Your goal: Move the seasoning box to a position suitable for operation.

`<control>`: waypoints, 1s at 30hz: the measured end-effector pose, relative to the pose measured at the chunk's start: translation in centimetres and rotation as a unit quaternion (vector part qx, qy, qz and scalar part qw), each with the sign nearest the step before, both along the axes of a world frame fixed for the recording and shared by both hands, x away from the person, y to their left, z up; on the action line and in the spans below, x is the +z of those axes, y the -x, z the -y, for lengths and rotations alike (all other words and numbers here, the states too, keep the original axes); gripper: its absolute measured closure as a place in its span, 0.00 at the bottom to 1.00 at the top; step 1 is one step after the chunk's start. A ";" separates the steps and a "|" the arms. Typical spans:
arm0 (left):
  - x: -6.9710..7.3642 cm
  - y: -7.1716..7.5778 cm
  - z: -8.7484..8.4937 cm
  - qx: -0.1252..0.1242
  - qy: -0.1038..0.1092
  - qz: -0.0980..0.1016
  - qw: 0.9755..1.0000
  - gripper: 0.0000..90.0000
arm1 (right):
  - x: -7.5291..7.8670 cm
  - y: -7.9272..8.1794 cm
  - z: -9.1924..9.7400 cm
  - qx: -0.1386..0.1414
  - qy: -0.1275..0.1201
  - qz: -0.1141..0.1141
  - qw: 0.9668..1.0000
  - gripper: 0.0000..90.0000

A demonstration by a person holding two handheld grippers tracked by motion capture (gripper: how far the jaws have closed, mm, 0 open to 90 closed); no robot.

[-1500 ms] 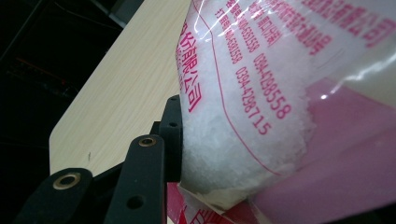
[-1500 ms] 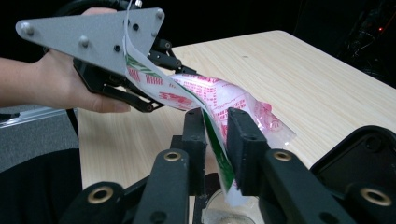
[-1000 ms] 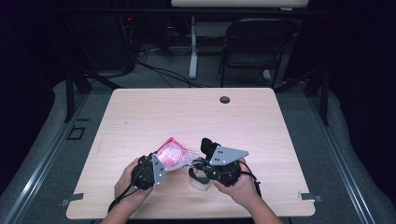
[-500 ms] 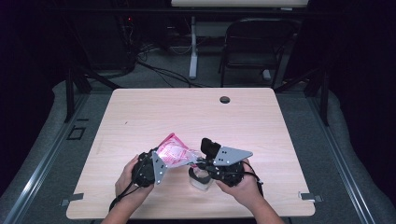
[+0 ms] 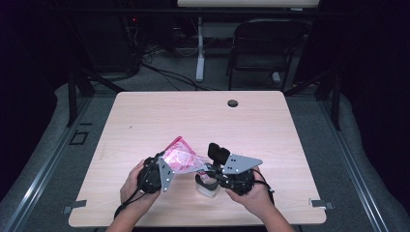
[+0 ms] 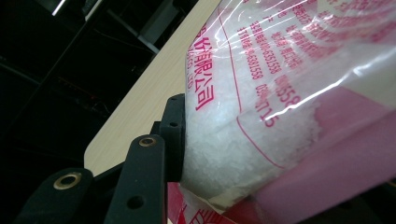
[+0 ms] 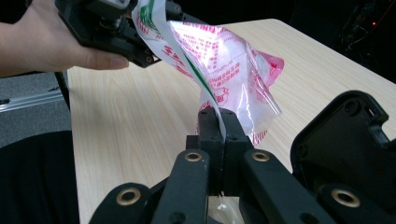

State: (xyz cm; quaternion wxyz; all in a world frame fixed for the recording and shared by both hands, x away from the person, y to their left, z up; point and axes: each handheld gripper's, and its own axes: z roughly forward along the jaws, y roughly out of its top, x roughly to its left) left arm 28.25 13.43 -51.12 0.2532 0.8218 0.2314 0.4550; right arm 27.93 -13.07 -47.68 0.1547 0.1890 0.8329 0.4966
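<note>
Much of the bag [image 5: 180, 158] is hard to read. From the high view it is a crumpled pink-and-clear shape stretched between the two grippers, and its near edge is covered by them. In the left gripper view it sits so close that its edges run off the frame; only red print, a pink band and white granules inside can be made out, and just one jaw shows, pressed against the film. The second jaw is lost behind the bag. Below the right gripper [image 5: 209, 167] stands a small pale container [image 5: 207, 187] on the table [image 5: 145, 116]; its top is hidden by the gripper body, so what it holds cannot be told.

The bag is held up off the table, at the near middle of it. Its long axis runs left to right and a little far to near, with the bulging filled end at the left and far side, and a thin twisted corner leading right.

The left gripper [image 5: 167, 166] is clamped on the filled end, jaws set part-way by the bulk between them. The right gripper is clenched tight on the thin corner: in the right gripper view its jaws meet with the film pinched between them.
</note>
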 end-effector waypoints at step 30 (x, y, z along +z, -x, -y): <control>-0.3 0.0 1.1 -0.004 -0.015 0.011 1.000 0.73 | -2.1 -0.5 0.6 -0.030 0.044 -0.004 0.999 1.00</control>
